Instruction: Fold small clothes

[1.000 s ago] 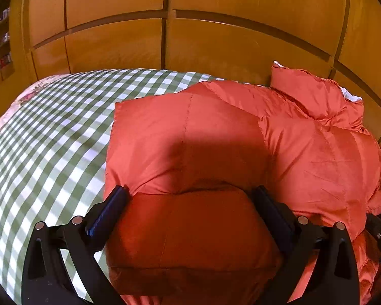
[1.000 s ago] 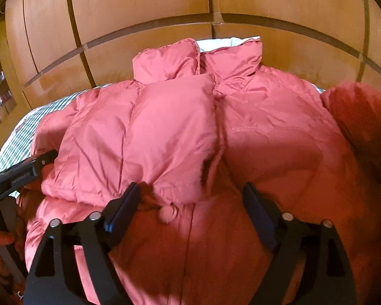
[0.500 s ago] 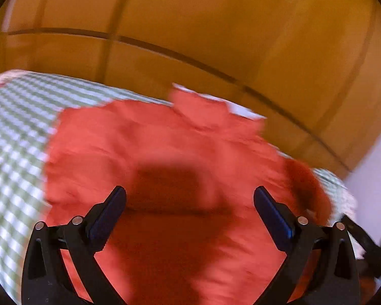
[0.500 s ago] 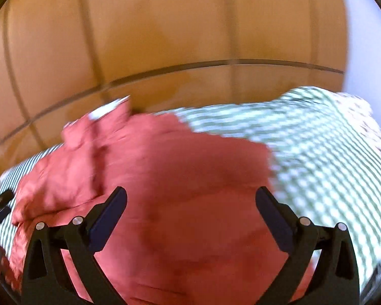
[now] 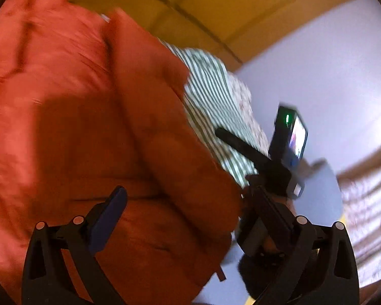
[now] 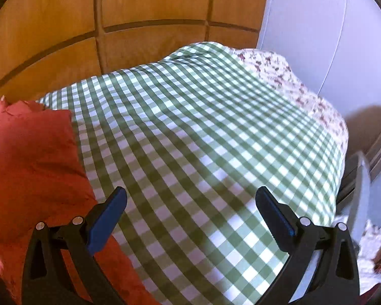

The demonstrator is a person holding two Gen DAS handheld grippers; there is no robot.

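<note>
A red puffy jacket [image 5: 89, 127] lies on a bed with a green-and-white check sheet [image 6: 203, 139]. In the left wrist view the blurred jacket fills the left and middle. My left gripper [image 5: 190, 203] hovers over the jacket's right edge; its jaws are closing, the jacket lies below the gap and the pads do not press it. The camera block [image 5: 289, 137] of the other gripper shows to the right, beyond the jacket. In the right wrist view my right gripper [image 6: 193, 203] stands open over bare sheet, with the jacket [image 6: 30, 165] to its left and nothing between its fingers.
Wooden wall panels [image 6: 152, 7] rise behind the bed. A pale wall [image 6: 317, 25] stands to the right. Floral bedding [image 6: 279, 71] shows at the far right corner, where the bed edge drops away.
Both views have swung to the right. The left gripper went from the jacket's left part to its right edge. The right gripper left the jacket and now looks over bare check sheet.
</note>
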